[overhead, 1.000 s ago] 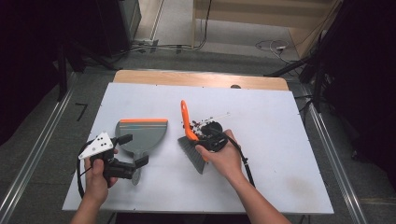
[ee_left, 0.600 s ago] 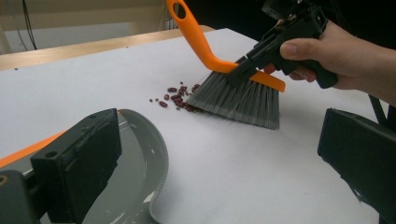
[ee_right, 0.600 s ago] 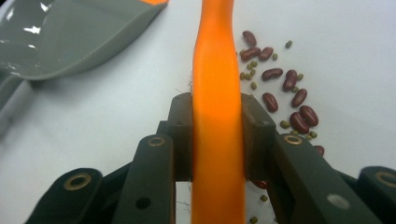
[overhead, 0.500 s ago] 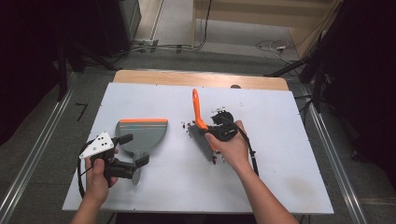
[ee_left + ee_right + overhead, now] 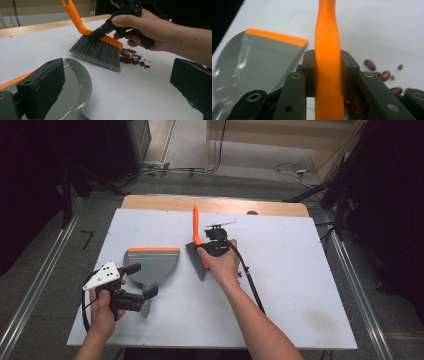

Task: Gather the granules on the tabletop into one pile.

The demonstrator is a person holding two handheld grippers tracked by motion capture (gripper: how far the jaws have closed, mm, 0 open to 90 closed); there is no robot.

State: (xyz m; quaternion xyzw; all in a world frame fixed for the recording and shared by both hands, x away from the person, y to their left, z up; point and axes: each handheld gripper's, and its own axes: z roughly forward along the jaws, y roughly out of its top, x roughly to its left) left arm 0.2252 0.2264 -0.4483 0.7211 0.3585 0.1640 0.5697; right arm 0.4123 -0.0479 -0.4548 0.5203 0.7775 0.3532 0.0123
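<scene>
An orange-handled brush (image 5: 96,42) with grey bristles, a grey dustpan (image 5: 150,267) edged in orange, and dark red beans (image 5: 131,58) on a white worktop (image 5: 295,270) with a pale wood strip; black tongs (image 5: 328,72) clamp the handle

Bare table (image 5: 300,270) across the right half and the upper left of the high view, open for passage; blocked at centre by the brush (image 5: 197,247), the beans (image 5: 131,58) beside its bristles and, lower left, the dustpan (image 5: 152,265).
</scene>
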